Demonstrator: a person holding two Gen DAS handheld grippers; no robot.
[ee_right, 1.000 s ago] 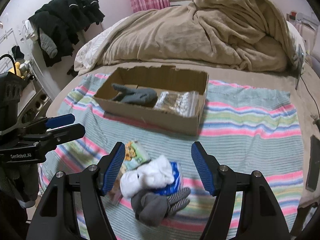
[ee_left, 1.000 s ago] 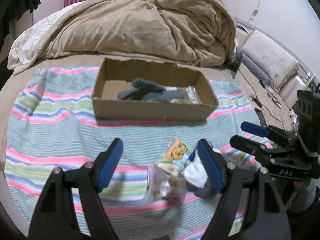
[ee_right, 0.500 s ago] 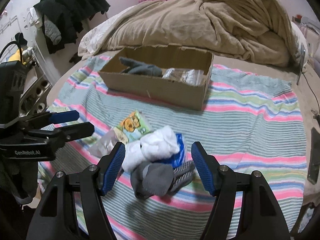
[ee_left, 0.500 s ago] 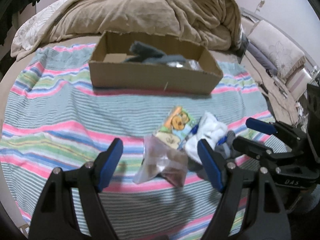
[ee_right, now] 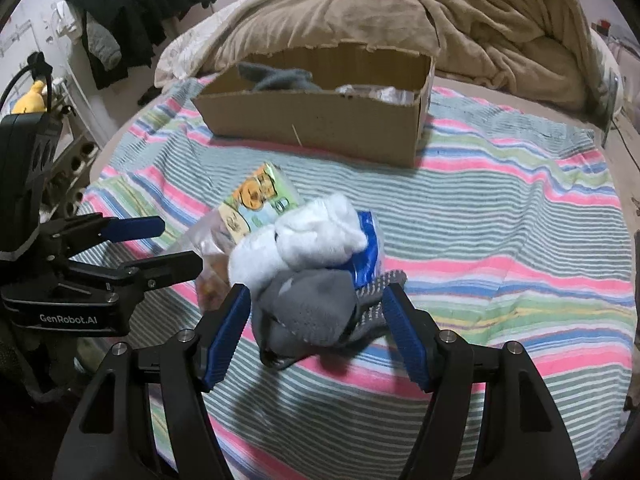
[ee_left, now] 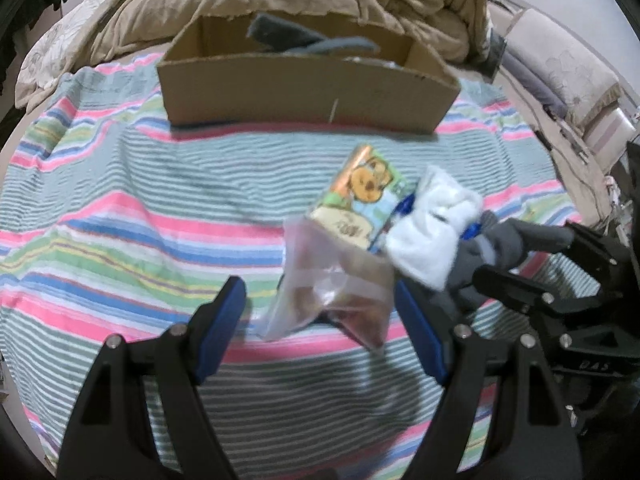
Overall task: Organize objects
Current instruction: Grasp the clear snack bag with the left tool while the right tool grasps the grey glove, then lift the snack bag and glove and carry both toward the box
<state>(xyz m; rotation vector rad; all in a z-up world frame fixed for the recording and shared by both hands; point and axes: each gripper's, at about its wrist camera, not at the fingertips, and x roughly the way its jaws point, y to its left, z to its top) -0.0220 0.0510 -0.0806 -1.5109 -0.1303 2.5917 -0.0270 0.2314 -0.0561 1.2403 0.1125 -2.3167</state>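
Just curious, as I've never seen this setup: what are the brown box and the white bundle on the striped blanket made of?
The box looks like plain matte corrugated cardboard: brown, with ragged torn top edges. The white bundle seems soft knitted fabric, probably rolled socks, judging by its fuzzy folds, though blur leaves that open.

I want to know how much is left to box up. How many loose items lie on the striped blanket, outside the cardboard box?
5 at least, in one pile: clear bag, cartoon packet, white socks, blue packet beneath them, grey socks nearest. More may hide underneath.
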